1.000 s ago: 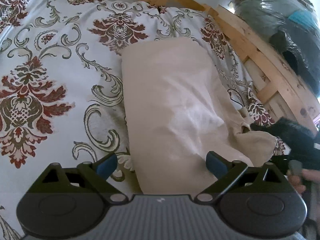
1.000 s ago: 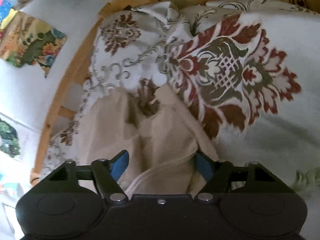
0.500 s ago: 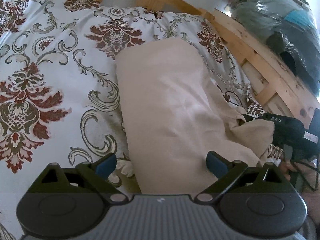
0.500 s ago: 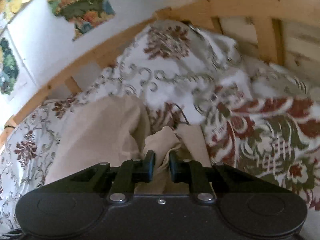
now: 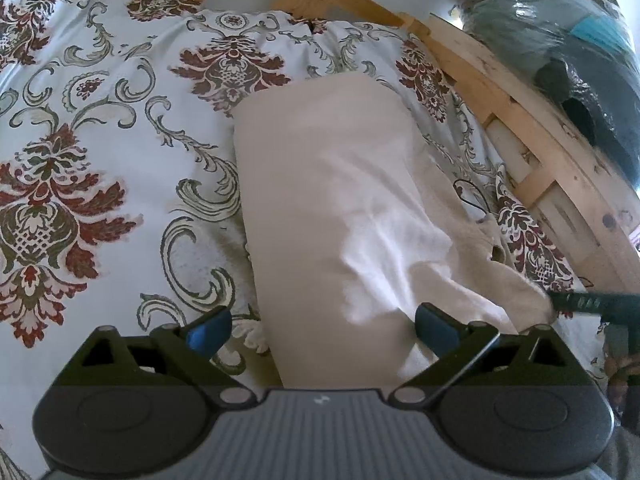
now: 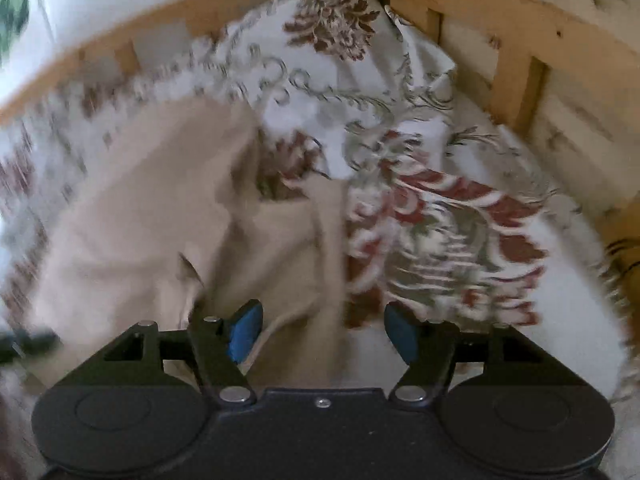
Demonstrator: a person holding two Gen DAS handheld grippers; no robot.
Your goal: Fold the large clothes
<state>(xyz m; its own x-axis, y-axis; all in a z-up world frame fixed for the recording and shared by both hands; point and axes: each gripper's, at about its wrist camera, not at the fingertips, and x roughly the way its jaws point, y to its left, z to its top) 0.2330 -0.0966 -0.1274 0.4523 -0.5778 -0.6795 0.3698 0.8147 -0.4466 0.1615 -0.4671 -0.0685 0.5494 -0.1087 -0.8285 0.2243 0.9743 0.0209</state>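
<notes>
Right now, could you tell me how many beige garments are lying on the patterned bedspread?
1. The beige garment lies lengthwise on the patterned bedspread, near the wooden bed frame; its bunched end is below the right tongs. Others may be hidden.

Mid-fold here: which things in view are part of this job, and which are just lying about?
Part of the job:
- beige garment, half folded on the bed
- left gripper, open above it
- right gripper, jaws opening, cloth edge between them, not pinched

Just lying about:
- patterned bedspread
- wooden bed frame
- plastic-wrapped bundles beyond the frame
- thin black cord on the bedspread
</notes>
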